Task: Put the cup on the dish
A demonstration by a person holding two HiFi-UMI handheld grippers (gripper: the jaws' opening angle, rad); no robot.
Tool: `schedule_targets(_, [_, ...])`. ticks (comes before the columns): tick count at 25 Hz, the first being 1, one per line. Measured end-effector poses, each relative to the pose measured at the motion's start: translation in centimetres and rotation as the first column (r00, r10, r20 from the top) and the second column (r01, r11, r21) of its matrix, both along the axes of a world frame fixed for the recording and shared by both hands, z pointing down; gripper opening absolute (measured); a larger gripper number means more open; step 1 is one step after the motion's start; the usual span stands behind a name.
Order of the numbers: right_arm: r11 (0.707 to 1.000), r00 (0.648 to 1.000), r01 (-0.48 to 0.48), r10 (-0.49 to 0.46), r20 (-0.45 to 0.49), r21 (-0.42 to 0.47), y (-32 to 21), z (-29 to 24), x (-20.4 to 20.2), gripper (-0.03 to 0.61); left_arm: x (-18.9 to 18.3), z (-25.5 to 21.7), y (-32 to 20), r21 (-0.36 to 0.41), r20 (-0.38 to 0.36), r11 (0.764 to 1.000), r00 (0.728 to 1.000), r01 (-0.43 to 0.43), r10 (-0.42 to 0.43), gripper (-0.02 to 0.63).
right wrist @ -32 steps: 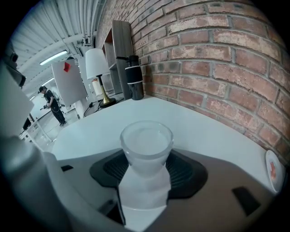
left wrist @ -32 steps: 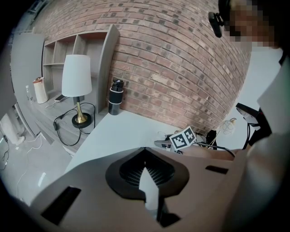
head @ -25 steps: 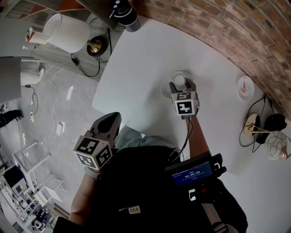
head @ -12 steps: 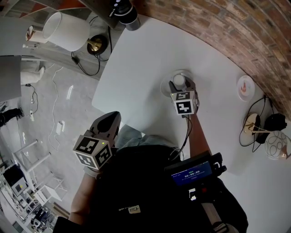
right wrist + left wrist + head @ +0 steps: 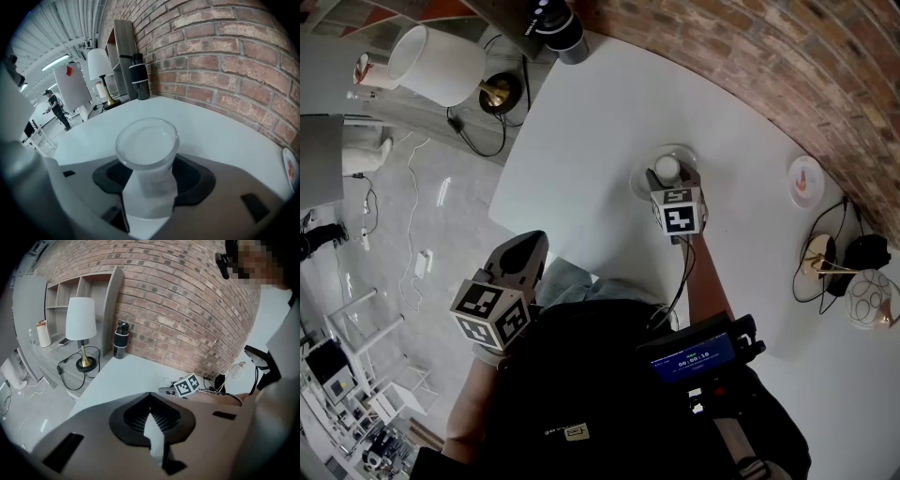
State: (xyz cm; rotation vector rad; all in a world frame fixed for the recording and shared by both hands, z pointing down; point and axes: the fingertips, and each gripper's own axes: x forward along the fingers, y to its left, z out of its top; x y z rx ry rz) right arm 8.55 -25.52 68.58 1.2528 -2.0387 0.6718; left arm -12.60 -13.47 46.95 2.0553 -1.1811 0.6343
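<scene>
A clear cup (image 5: 667, 167) stands upright between the jaws of my right gripper (image 5: 672, 173), which is shut on it. The cup is over a clear glass dish (image 5: 643, 184) on the white table (image 5: 581, 122); I cannot tell whether it touches the dish. In the right gripper view the cup (image 5: 147, 145) fills the space between the dark pads (image 5: 197, 176) and looks empty. My left gripper (image 5: 528, 247) hangs off the table's near left edge, over the person's lap, with its jaws together and nothing in them (image 5: 151, 417).
A black bottle (image 5: 555, 25) stands at the table's far edge, and a white-shaded lamp (image 5: 439, 66) stands on the floor beyond it. A small plate (image 5: 806, 181), cables with plugs (image 5: 825, 255) and a patterned glass (image 5: 870, 300) lie at the right. A brick wall (image 5: 769, 56) borders the table.
My right gripper has crept slightly away from me with the cup still in it. The left gripper has not moved.
</scene>
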Motion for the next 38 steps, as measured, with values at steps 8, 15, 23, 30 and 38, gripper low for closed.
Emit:
schedule_targets(8, [0.998,0.993,0.050,-0.054,-0.102,-0.042,0.7,1.1,-0.5,0.261,-0.1,0.1,0.1,-0.004,-0.003,1.000,1.000,0.008,-0.008,0.005])
schedule_targets(15, [0.999,0.997,0.033,-0.035,-0.073,-0.026,0.4,0.4,-0.6,0.261,-0.2,0.0,0.2,-0.001,-0.011,1.000,1.000,0.011,-0.011,0.005])
schedule_targets(23, [0.999,0.997,0.041,-0.044,-0.069,-0.035,0.9,-0.7,-0.7,0.261,-0.2,-0.3,0.4,0.013,-0.020,1.000,1.000,0.007,-0.006,0.005])
schedule_targets(30, [0.999,0.999,0.031,-0.031,-0.035,0.018,0.9,-2.7,-0.8,0.262,-0.1,-0.6,0.6,0.026,-0.028,1.000,1.000,-0.006,0.007,0.005])
schedule_targets(38, [0.999,0.999,0.031,-0.030,-0.042,0.035,1.3,-3.5,-0.7,0.263,-0.1,-1.1,0.9,0.048,-0.035,0.999,0.999,-0.017,0.018,0.005])
